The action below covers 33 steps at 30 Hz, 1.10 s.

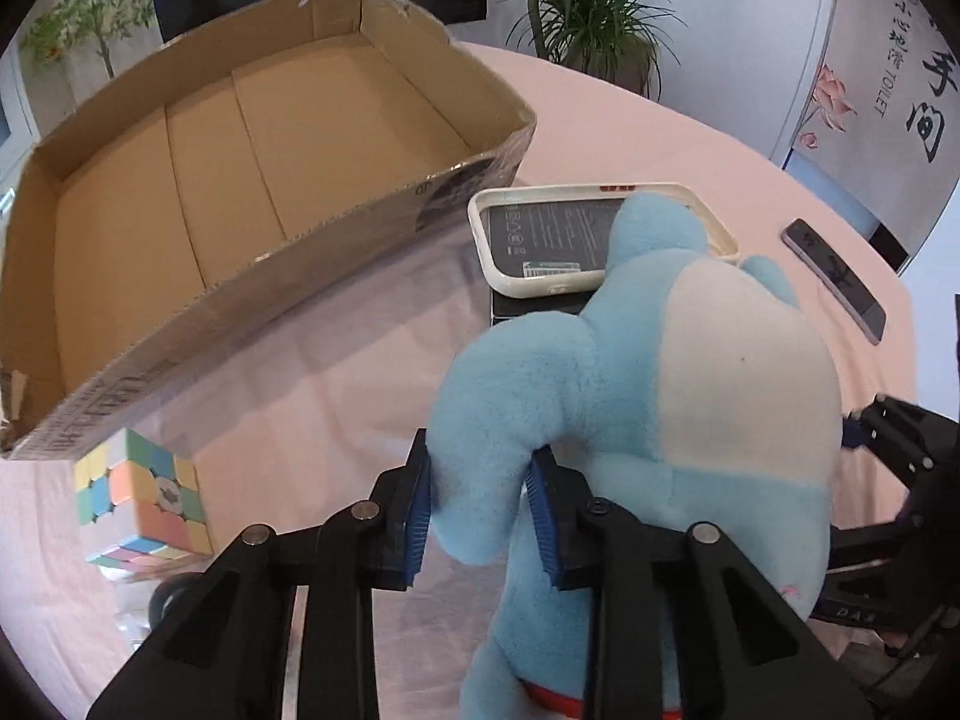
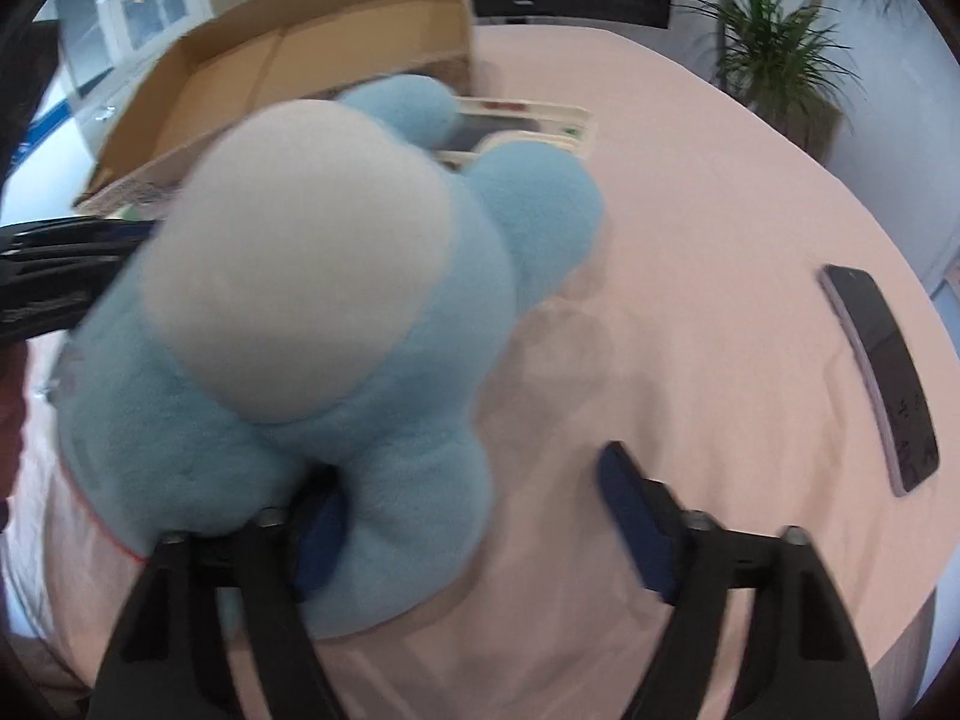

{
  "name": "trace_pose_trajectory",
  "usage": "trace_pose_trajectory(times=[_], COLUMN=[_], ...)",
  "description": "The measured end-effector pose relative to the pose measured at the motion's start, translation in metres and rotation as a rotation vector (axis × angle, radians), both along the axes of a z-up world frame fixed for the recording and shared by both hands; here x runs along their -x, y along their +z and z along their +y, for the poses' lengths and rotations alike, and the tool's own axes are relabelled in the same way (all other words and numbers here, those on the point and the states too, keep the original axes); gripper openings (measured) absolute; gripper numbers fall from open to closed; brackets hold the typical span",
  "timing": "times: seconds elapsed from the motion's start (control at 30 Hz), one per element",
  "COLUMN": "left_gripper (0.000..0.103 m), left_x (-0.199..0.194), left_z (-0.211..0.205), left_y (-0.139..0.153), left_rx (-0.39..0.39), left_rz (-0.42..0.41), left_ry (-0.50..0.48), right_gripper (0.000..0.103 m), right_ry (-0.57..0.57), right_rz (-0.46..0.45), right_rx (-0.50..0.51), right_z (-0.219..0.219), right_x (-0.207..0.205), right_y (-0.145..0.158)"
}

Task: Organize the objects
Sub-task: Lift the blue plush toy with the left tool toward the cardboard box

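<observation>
Between the blue pads of the left gripper, one limb of the light-blue and white plush toy is pinched tight, the toy's body rising above the pink tablecloth just right of the open cardboard box. Beside its other flank the right gripper stands spread, only its left pad against the plush, so the left hand looks placed to swing the toy leftward into the box

Both wrist fisheyes look steeply down along their fingers, very close to the blue plush toy; both share it, cardboard box, pink tabletop.
</observation>
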State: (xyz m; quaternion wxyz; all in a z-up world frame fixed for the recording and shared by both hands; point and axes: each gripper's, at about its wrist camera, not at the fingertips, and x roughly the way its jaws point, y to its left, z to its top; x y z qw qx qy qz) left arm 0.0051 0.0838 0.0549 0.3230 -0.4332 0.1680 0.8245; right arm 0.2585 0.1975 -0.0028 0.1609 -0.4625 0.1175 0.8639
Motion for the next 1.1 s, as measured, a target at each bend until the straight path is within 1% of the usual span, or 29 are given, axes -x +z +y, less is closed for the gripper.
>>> trace_pose_trajectory(times=[0.03, 0.07, 0.17, 0.2, 0.27, 0.3, 0.33, 0.4, 0.43, 0.47, 0.57, 0.63, 0.77, 0.97, 1.1], left_gripper=[0.027, 0.025, 0.025, 0.025, 0.025, 0.025, 0.025, 0.025, 0.024, 0.024, 0.024, 0.024, 0.024, 0.024, 0.024], left_x=[-0.001, -0.002, -0.003, -0.005, -0.014, -0.019, -0.024, -0.031, -0.034, -0.036, -0.040, -0.042, -0.043, -0.036, -0.025], left_z=[0.000, 0.001, -0.004, -0.009, -0.017, -0.020, -0.022, -0.028, -0.030, -0.035, -0.046, -0.052, -0.061, -0.085, -0.098], left_y=[0.001, 0.002, 0.002, 0.003, 0.007, 0.010, 0.012, 0.016, 0.018, 0.022, 0.035, 0.044, 0.060, 0.090, 0.113], left_rx=[-0.005, -0.013, -0.042, -0.052, -0.064, -0.062, -0.053, -0.034, -0.034, -0.043, -0.075, -0.088, -0.099, -0.159, -0.198], left_rz=[0.000, -0.003, -0.032, -0.045, -0.042, -0.038, -0.033, -0.019, -0.013, -0.006, 0.016, 0.040, 0.097, 0.166, 0.223], left_ry=[-0.002, -0.002, 0.026, 0.034, 0.046, 0.050, 0.058, 0.098, 0.116, 0.134, 0.186, 0.212, 0.257, 0.321, 0.360], right_gripper=[0.047, 0.033, 0.029, 0.029, 0.028, 0.028, 0.028, 0.028, 0.028, 0.028, 0.028, 0.028, 0.028, 0.028, 0.028], right_ry=[0.023, 0.046, 0.037, 0.033, 0.041, 0.051, 0.061, 0.083, 0.094, 0.103, 0.127, 0.144, 0.168, 0.222, 0.249], right_rz=[0.002, 0.007, 0.027, 0.047, 0.072, 0.083, 0.090, 0.104, 0.118, 0.129, 0.154, 0.177, 0.202, 0.282, 0.343], right_rx=[-0.001, -0.001, -0.008, 0.010, 0.017, 0.013, 0.000, -0.022, -0.024, -0.027, -0.035, -0.042, -0.082, -0.117, -0.136], right_z=[-0.004, -0.010, -0.012, -0.010, -0.014, -0.016, -0.023, -0.033, -0.038, -0.047, -0.053, -0.058, -0.070, -0.077, -0.080], right_x=[-0.001, -0.001, -0.005, -0.009, -0.011, -0.015, -0.011, -0.005, -0.002, -0.002, 0.001, 0.003, 0.026, 0.042, 0.063], right_y=[0.001, 0.001, 0.002, 0.003, 0.012, 0.016, 0.022, 0.030, 0.039, 0.044, 0.055, 0.065, 0.086, 0.119, 0.149])
